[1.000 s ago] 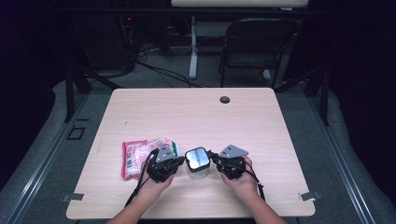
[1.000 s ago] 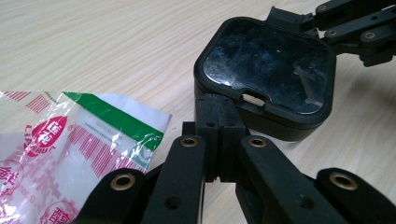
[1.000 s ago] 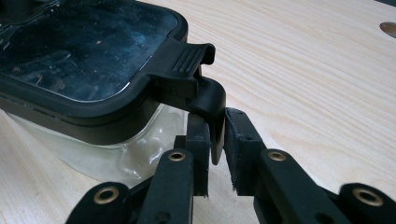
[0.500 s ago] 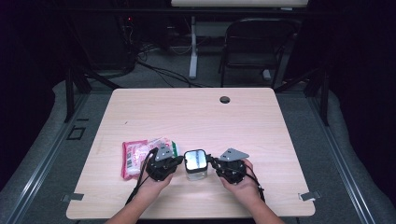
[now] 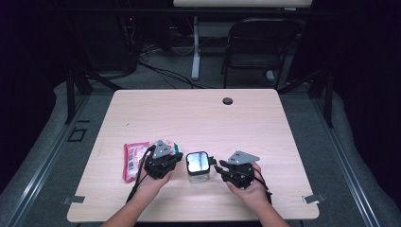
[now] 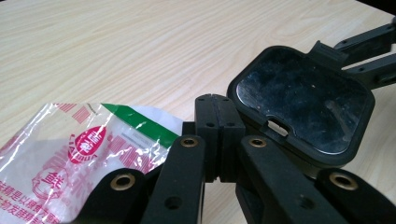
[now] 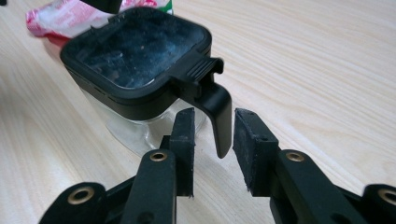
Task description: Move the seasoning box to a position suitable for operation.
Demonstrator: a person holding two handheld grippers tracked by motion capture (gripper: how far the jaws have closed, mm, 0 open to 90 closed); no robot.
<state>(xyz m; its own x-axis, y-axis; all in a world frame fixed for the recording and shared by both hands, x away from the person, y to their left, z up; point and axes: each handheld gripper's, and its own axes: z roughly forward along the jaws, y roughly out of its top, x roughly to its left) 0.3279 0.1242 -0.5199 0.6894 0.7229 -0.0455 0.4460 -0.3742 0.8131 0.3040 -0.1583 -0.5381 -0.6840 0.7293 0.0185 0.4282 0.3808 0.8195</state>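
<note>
Working near the front edge of the pale wooden table [image 5: 198,118], we are opening our right gripper [image 7: 212,140] around the latch of the clear black-lidded box [image 5: 198,165]; our left gripper [image 6: 219,135], jaws pressed together, is resting beside it over the crinkly red-and-white packet [image 6: 70,154], bare tabletop lying beyond.
</note>
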